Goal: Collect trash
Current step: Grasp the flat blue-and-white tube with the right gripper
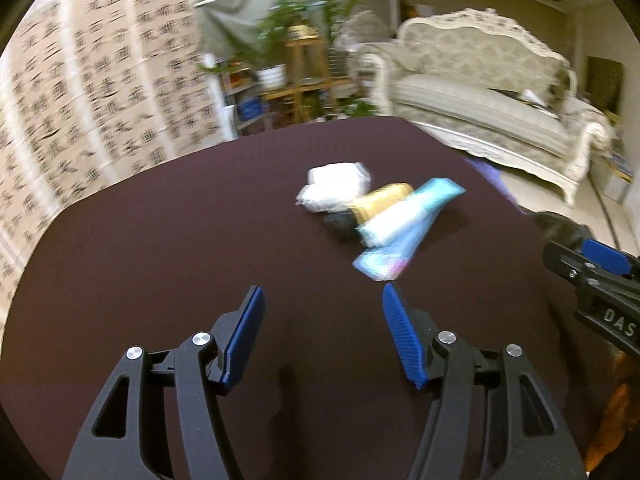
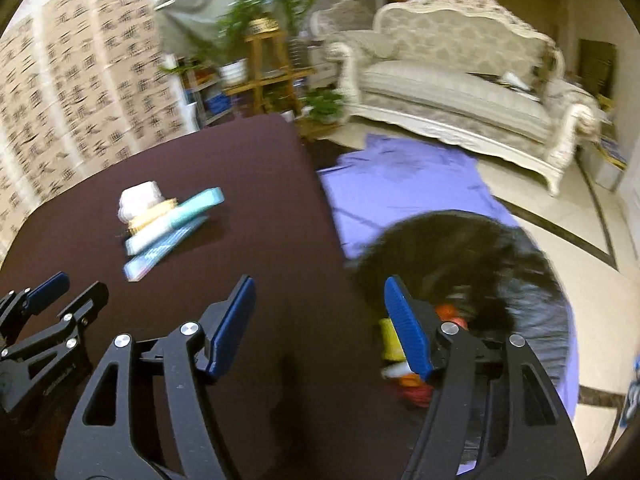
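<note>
So the trash pile (image 1: 360,216) is sat out on the dark worktop (image 1: 160,240), roughly mid-surface and a bit toward the right edge, well clear of the near edge. A crumpled white wad (image 1: 334,186) can be made out at the far side of the pile, with a yellowish packet (image 1: 380,200) touching it, a teal-and-white wrapper (image 1: 408,212) lying across that, and a flat pale blue packet (image 1: 380,262) at the near end. Something dark is tucked underneath, but it's too blurred to be named.

Off the right edge of the worktop, a black trash bag (image 2: 472,264) is seen lower down, mouth open, over a purple sheet (image 2: 404,188) spread on the floor. Some orange, yellow and white bits (image 2: 404,356) are already lying inside it, so part of the job looks done. Four or five pieces are left on the worktop, so probably around halfway, as a guess.

The left gripper (image 1: 322,332) is held over the near part of the worktop, jaws wide apart, nothing between them, pointed at the pile but not touching it. The right gripper (image 2: 318,322) is held at the right edge, straddling worktop and bag, jaws also spread apart and empty.

Both views are pretty smeared, so finer details can't be read.
</note>
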`<state>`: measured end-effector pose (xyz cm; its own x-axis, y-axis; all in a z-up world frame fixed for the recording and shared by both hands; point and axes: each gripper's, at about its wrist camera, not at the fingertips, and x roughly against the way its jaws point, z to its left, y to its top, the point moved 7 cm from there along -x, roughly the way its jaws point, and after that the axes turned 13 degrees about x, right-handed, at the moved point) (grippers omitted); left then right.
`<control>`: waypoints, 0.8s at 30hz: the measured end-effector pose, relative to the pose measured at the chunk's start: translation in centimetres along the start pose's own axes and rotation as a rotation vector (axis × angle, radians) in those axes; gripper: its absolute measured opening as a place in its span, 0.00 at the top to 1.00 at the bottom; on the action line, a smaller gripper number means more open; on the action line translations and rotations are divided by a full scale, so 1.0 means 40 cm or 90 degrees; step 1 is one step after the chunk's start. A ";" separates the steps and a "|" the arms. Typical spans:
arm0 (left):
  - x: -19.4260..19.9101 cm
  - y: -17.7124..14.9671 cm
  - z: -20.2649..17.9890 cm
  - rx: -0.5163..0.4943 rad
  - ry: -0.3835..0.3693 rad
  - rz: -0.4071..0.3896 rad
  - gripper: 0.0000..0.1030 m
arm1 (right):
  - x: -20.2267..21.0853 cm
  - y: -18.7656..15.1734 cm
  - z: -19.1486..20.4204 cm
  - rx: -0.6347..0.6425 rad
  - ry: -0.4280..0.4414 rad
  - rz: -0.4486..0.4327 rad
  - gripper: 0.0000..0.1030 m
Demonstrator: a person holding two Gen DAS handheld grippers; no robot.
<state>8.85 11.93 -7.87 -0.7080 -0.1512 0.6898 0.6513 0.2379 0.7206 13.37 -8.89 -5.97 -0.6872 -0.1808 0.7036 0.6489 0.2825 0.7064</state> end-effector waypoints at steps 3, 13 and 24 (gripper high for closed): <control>-0.005 0.007 0.086 0.031 0.030 0.001 0.41 | -0.022 0.032 0.076 0.019 0.028 0.004 0.36; -0.026 0.035 0.270 0.099 0.081 0.008 0.41 | -0.086 0.130 0.186 -0.004 0.041 0.007 0.34; -0.036 0.030 0.294 0.129 0.056 0.029 0.41 | -0.137 0.109 0.207 0.026 -0.010 0.062 0.29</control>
<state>7.45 23.72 -8.81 -0.6468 -0.2166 0.7312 0.6077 0.4330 0.6658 17.27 1.14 -7.39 -0.6266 -0.1352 0.7676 0.6998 0.3360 0.6304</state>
